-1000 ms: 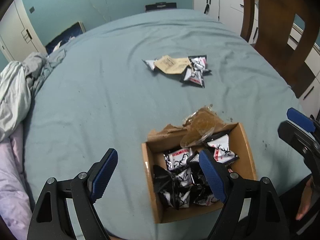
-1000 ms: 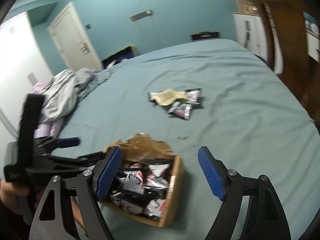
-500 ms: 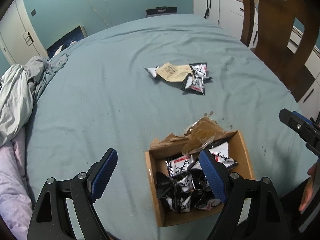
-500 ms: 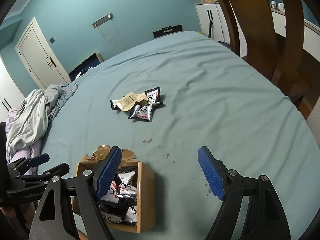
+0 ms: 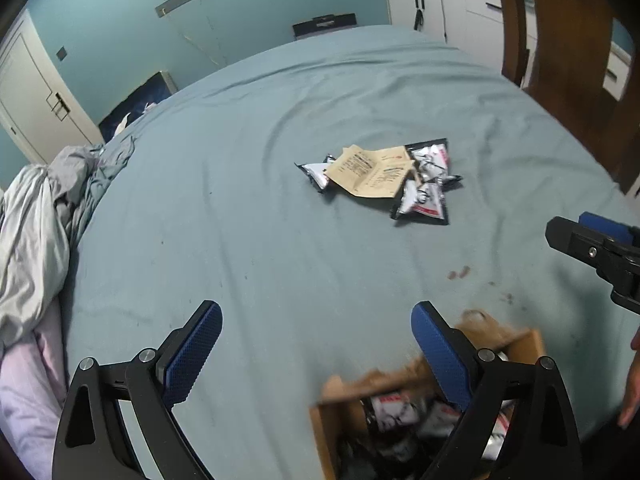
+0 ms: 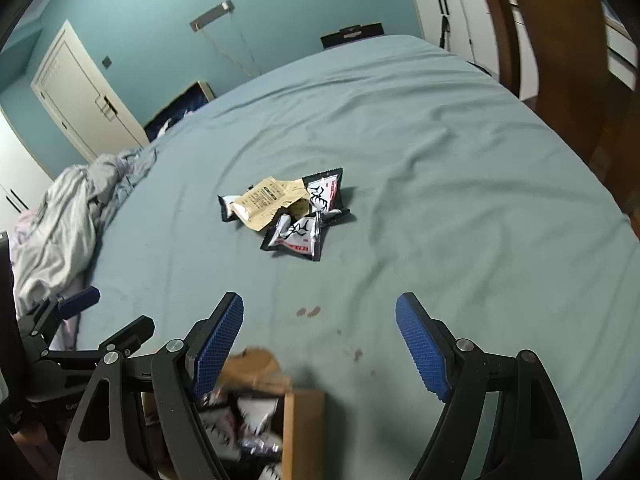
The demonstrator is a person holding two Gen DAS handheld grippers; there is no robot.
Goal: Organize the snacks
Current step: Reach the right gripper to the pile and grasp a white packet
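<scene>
Left tongs [image 5: 316,346] – empty, jaws just widened | cardboard box [image 5: 332,412] of packets, now at frame bottom | right tongs [image 6: 320,344] – open, empty | loose snack packets [image 6: 288,210] mid-bed, nearer than before; judged: next pickup.

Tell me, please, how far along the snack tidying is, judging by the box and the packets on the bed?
Done: the cardboard box near the bed's front edge already holds many black-and-white packets.

In hand: nothing. The left claw, whose jaws have just been opening, and the right claw are both open and empty over the bed sheet.

Left: a small pile of loose packets with a tan packet on top.
</scene>
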